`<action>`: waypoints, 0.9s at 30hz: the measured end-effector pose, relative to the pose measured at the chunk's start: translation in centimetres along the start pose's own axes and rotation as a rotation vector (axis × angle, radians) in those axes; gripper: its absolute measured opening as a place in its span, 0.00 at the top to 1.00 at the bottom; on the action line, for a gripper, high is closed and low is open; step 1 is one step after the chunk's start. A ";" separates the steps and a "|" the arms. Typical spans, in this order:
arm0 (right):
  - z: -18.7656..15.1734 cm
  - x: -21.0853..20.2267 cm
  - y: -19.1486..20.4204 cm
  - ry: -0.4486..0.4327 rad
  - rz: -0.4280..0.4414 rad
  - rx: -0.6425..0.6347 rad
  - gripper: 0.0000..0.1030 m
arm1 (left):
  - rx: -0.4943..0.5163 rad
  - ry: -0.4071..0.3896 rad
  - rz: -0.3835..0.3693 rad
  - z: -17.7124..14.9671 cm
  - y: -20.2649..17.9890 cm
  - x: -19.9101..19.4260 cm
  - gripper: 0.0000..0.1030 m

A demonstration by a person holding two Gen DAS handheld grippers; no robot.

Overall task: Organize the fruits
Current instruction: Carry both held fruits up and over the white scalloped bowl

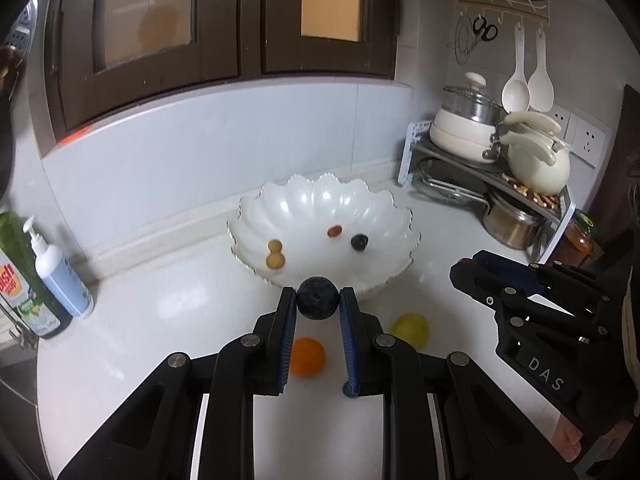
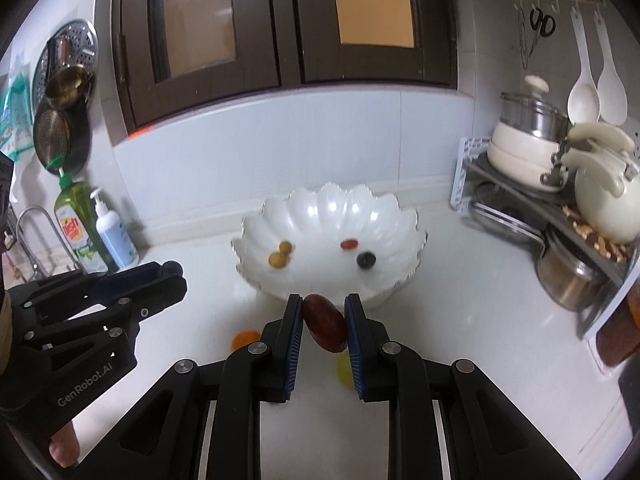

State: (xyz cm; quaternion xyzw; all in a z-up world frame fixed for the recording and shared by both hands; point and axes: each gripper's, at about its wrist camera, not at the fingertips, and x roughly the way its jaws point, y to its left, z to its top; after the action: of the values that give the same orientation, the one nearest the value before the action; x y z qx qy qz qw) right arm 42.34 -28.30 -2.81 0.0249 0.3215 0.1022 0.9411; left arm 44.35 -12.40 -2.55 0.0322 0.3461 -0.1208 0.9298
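Note:
My left gripper (image 1: pixel 318 298) is shut on a dark blue round fruit (image 1: pixel 318 298), held above the counter just short of the white scalloped bowl (image 1: pixel 376 208). My right gripper (image 2: pixel 323 322) is shut on a dark red oval fruit (image 2: pixel 325 323), also in front of the bowl (image 2: pixel 384 216). The bowl holds a pair of small yellow-green fruits (image 1: pixel 274 256), a small red one (image 1: pixel 334 231) and a small dark one (image 1: pixel 359 242). An orange fruit (image 1: pixel 307 357) and a yellow fruit (image 1: pixel 410 330) lie on the counter below the grippers.
A dish-soap bottle (image 1: pixel 24 280) and a pump bottle (image 1: pixel 60 276) stand at the left by the sink. A metal rack (image 1: pixel 488 176) with pots, a kettle and a jar (image 1: pixel 578 238) fills the right corner. Dark cabinet doors hang above the white backsplash.

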 end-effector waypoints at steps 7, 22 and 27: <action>2.0 0.2 -0.5 -0.030 0.001 0.009 0.78 | 0.008 -0.026 0.005 2.0 0.0 0.4 0.78; 6.2 3.7 -1.7 -0.005 0.002 0.035 0.78 | 0.015 -0.030 0.002 6.6 0.0 2.6 0.78; 8.1 4.8 -2.3 0.000 0.008 0.043 0.78 | 0.011 -0.016 0.000 8.1 -0.2 4.0 0.78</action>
State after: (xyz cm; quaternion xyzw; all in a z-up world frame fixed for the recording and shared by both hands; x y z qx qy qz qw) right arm 51.39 -29.42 0.42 0.0462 0.3235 0.0992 0.9399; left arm 52.37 -14.57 1.05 0.0361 0.3380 -0.1229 0.9324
